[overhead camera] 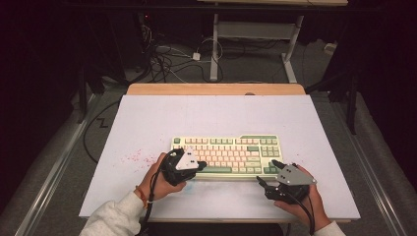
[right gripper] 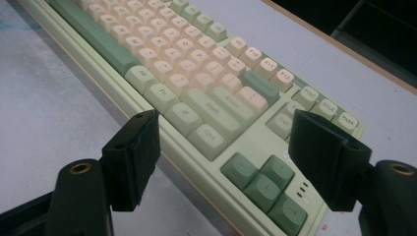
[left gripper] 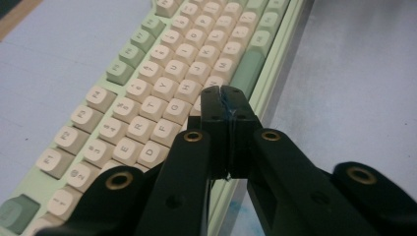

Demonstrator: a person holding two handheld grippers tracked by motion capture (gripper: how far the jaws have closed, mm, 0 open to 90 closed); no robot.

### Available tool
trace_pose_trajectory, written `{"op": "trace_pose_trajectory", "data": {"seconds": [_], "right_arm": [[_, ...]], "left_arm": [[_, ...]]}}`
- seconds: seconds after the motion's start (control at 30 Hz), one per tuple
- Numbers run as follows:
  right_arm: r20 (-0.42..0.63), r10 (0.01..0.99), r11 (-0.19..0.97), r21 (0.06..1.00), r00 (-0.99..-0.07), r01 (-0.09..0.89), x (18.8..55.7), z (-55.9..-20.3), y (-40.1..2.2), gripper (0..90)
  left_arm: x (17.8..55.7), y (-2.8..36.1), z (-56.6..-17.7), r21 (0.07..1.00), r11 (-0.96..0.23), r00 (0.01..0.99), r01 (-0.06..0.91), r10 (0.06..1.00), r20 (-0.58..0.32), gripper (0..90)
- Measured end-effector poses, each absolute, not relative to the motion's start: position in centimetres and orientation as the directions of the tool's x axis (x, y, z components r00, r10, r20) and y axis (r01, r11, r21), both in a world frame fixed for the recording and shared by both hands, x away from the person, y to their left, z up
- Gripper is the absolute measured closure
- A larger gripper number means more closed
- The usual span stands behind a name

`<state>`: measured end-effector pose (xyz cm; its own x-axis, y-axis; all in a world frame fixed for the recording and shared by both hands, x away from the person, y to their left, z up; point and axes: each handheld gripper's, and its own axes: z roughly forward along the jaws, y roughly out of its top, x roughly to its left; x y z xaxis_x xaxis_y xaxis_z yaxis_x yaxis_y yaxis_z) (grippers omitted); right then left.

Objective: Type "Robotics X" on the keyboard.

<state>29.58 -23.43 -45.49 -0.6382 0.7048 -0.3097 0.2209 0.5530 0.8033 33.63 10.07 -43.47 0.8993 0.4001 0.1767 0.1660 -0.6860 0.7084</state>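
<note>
Right now the keyboard (overhead camera: 226, 156), green-framed with cream keys, lies flat near the front middle of the white table (overhead camera: 147, 123), its long side toward the person. Over its front left edge, the left gripper (left gripper: 227, 98) has its jaws pressed together on nothing. Beside the keyboard's front right corner, the right gripper (right gripper: 223, 162) holds its jaws spread wide, the arrow keys (right gripper: 265, 189) showing between them.

The high view is evenly lit over the pale table (overhead camera: 147, 123), while the room behind and at both sides falls into near black. The gripper views are soft: in the left one the near black metal blurs, and the keyboard (left gripper: 162, 93) loses sharpness toward the edges. Shadows are faint, glare slight.
</note>
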Motion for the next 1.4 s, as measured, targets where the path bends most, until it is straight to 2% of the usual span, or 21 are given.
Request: {"op": "trace_pose_trajectory", "data": {"seconds": [0.37, 0.73, 0.8, 1.0, 1.23, 1.4], "right_arm": [[-0.308, 0.703, 0.555, 0.802, -0.641, 0.223, 29.5, -45.5, -23.4, 28.1], [-0.311, 0.699, 0.561, 0.796, -0.644, 0.225, 29.5, -45.7, -23.4, 28.2], [-0.311, 0.699, 0.563, 0.794, -0.644, 0.228, 29.5, -45.7, -23.4, 28.2], [-0.313, 0.699, 0.563, 0.795, -0.643, 0.224, 29.5, -45.7, -23.4, 28.2], [-0.318, 0.703, 0.561, 0.797, -0.637, 0.222, 29.6, -45.6, -23.6, 28.2], [-0.319, 0.702, 0.562, 0.797, -0.637, 0.221, 29.6, -45.6, -23.6, 28.2]], "left_arm": [[34.2, 9.0, -44.4, 0.677, -0.713, 0.909, 0.183, 0.384, 0.159, 87.5], [34.8, 8.7, -45.9, 0.63, -0.746, 0.896, 0.216, 0.408, 0.176, 87.6], [35.0, 8.7, -46.0, 0.646, -0.728, 0.9, 0.229, 0.412, 0.145, 87.7], [34.6, 9.5, -44.3, 0.685, -0.7, 0.894, 0.202, 0.418, 0.163, 87.3], [34.4, 10.7, -43.0, 0.714, -0.674, 0.876, 0.187, 0.444, 0.189, 83.4], [34.3, 11.5, -42.6, 0.722, -0.669, 0.859, 0.176, 0.462, 0.219, 75.0]]}}
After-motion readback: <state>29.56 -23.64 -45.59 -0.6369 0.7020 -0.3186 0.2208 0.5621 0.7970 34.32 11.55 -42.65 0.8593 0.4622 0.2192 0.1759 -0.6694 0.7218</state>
